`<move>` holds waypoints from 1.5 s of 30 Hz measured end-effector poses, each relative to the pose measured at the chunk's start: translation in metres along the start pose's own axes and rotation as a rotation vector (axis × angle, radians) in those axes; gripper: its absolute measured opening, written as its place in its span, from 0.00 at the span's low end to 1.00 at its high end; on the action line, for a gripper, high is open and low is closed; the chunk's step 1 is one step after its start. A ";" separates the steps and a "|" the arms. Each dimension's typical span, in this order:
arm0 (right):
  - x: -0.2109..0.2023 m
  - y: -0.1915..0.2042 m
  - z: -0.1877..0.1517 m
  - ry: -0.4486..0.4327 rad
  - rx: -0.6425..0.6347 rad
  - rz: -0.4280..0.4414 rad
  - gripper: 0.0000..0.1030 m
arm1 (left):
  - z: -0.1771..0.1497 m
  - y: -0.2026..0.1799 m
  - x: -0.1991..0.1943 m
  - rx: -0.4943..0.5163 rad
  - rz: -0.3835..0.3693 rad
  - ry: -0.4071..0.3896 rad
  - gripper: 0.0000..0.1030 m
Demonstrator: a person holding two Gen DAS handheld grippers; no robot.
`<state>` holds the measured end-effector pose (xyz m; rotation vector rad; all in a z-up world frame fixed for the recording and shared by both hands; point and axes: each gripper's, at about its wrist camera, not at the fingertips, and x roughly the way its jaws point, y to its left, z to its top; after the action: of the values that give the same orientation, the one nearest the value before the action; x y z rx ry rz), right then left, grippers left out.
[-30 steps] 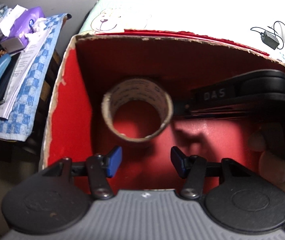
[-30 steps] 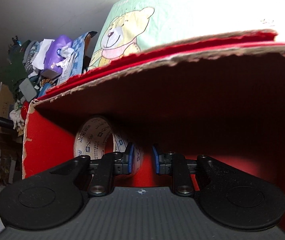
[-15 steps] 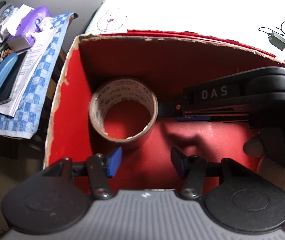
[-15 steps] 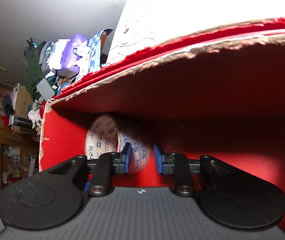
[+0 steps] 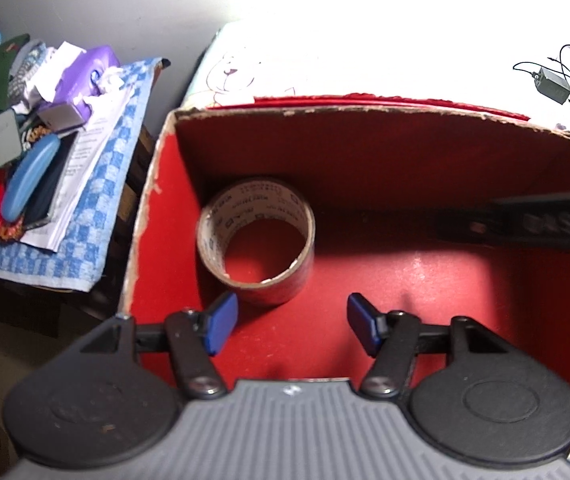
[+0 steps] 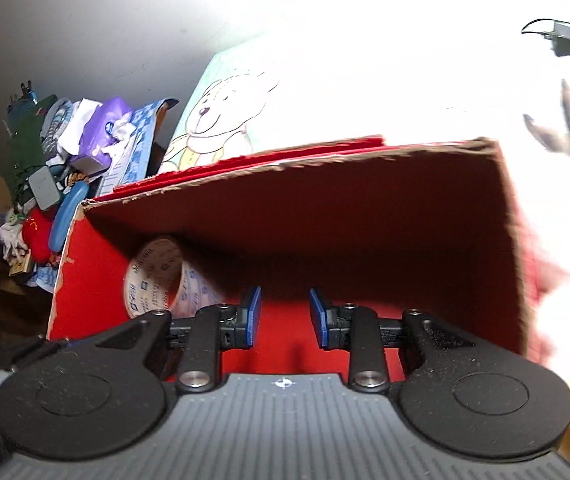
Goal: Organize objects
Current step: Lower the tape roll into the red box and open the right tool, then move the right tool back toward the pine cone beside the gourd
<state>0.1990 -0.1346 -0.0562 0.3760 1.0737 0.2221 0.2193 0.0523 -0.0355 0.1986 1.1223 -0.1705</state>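
Note:
A roll of brown packing tape (image 5: 257,236) lies flat, hole up, on the floor of a red cardboard box (image 5: 325,110), close to the left wall. My left gripper (image 5: 293,328) hovers over the box's near side just short of the roll. Its jaws are opening and nothing is between the blue pads. In the right wrist view the tape roll (image 6: 153,280) sits in the far left corner of the box (image 6: 285,168). My right gripper (image 6: 285,316) is open and empty, off to the roll's right. Its black body (image 5: 545,226) shows blurred at the right edge.
Left of the box, a side table carries a blue checked cloth (image 5: 97,200), papers, a purple tissue pack (image 5: 89,68) and a blue case (image 5: 29,176). A bear-print sheet (image 6: 221,120) lies behind the box. A black adapter (image 5: 551,82) with its cable sits at the far right.
The right gripper let go of the roll's wall and drew back up and to the right. The roll settled flat by the left wall. The left jaws have widened.

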 end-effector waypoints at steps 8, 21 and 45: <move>-0.058 -0.021 -0.023 -0.100 0.046 0.068 0.29 | -0.014 -0.010 -0.034 0.025 0.010 -0.042 0.64; -0.108 -0.041 -0.067 -0.204 0.028 0.116 0.30 | -0.045 -0.041 -0.090 0.078 0.041 -0.127 0.66; -0.132 -0.112 -0.123 -0.130 0.032 0.171 0.37 | -0.083 -0.114 -0.113 0.105 0.120 -0.126 0.69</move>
<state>0.0282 -0.2606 -0.0460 0.5053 0.9180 0.3289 0.0718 -0.0344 0.0237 0.3437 0.9744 -0.1334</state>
